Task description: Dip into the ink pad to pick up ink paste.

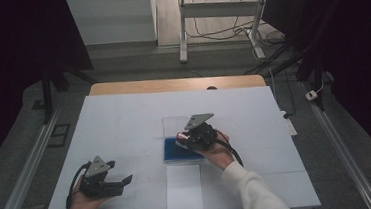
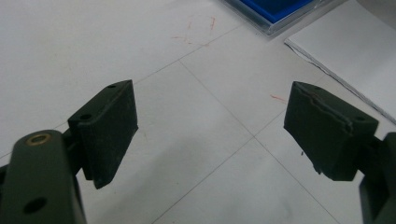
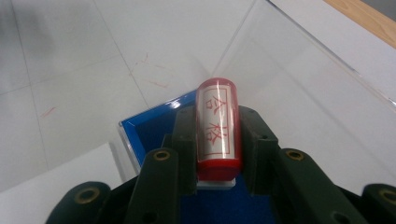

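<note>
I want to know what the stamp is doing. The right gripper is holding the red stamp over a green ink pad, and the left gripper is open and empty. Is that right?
Nearly, but the ink pad is blue, not green, as the right gripper view shows. The rest holds: the right gripper is shut on the red stamp above that pad, and the left gripper is open and empty.

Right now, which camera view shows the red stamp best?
The right gripper view: the stamp sits close up between the jaws, red characters readable. The high view shows a small red end. The left gripper view gives no help.
</note>
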### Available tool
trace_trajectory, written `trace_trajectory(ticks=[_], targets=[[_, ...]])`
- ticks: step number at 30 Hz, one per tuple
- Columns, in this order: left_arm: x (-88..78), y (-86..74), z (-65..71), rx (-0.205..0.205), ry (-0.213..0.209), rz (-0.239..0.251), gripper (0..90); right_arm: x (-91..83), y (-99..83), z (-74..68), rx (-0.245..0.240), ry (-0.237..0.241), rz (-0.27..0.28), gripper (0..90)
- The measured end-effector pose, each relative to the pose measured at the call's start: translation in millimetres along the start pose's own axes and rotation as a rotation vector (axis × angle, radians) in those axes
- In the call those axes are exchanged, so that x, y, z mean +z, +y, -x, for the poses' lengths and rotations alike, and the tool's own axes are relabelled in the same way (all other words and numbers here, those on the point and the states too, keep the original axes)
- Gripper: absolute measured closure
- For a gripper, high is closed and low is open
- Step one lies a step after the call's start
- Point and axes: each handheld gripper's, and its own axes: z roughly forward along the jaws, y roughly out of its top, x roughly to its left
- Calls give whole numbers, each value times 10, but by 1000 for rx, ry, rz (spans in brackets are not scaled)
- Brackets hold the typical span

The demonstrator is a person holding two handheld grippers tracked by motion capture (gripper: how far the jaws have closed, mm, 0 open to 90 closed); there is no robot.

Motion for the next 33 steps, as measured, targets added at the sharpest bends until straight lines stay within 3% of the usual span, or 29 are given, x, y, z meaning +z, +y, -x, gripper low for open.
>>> trace_trajectory(ticks=[17, 22, 24, 33], targets=[[9, -9, -5, -1, 1, -8, 172, 101, -30, 16, 1, 7, -29, 702], [12, -11, -3, 2, 1, -12, 172, 191, -82, -5, -9, 4, -74, 703], [11, -13, -5, 2, 3, -12, 173, 190, -94, 14, 13, 16, -63, 703], [19, -11, 3, 9, 4, -18, 174, 193, -82, 12, 5, 14, -75, 703]])
